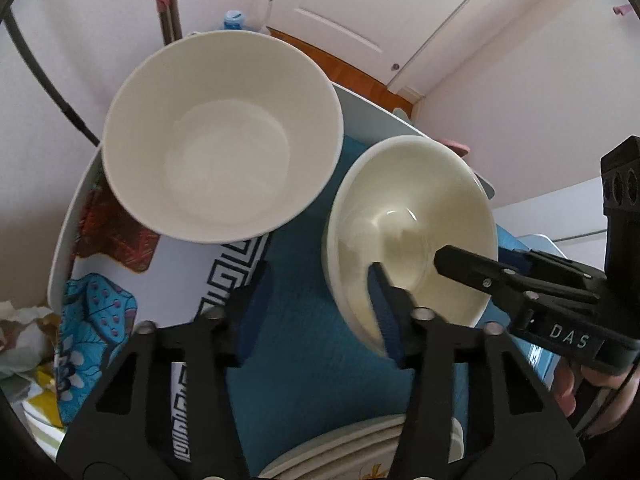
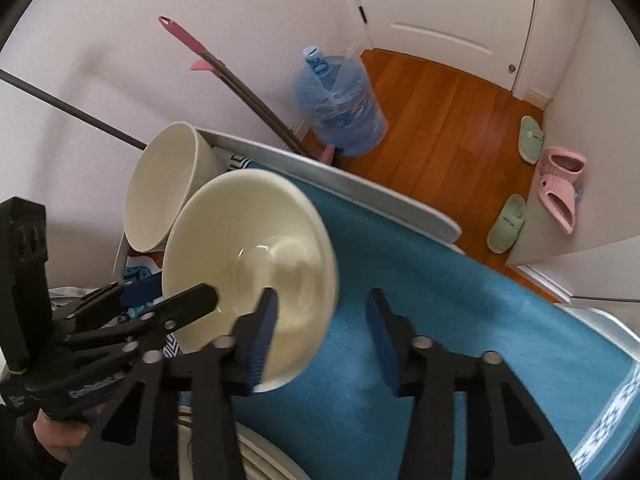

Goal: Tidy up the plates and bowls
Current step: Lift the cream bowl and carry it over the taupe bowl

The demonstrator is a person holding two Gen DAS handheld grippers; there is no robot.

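Cream bowl (image 2: 256, 240) sits on the blue-clothed table (image 2: 380, 188) between my hands. Left claw (image 1: 318, 280) and right claw (image 2: 322, 296) straddle opposite rims, narrowed but seemingly not yet pinching; blur obscures contact.

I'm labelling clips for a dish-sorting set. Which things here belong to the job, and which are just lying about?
Part of the job:
- deep white bowl
- cream bowl
- stacked plates
- left claw
- right claw

Just lying about:
- water jug
- mop handle
- pink slippers
- green slippers
- blue table mat
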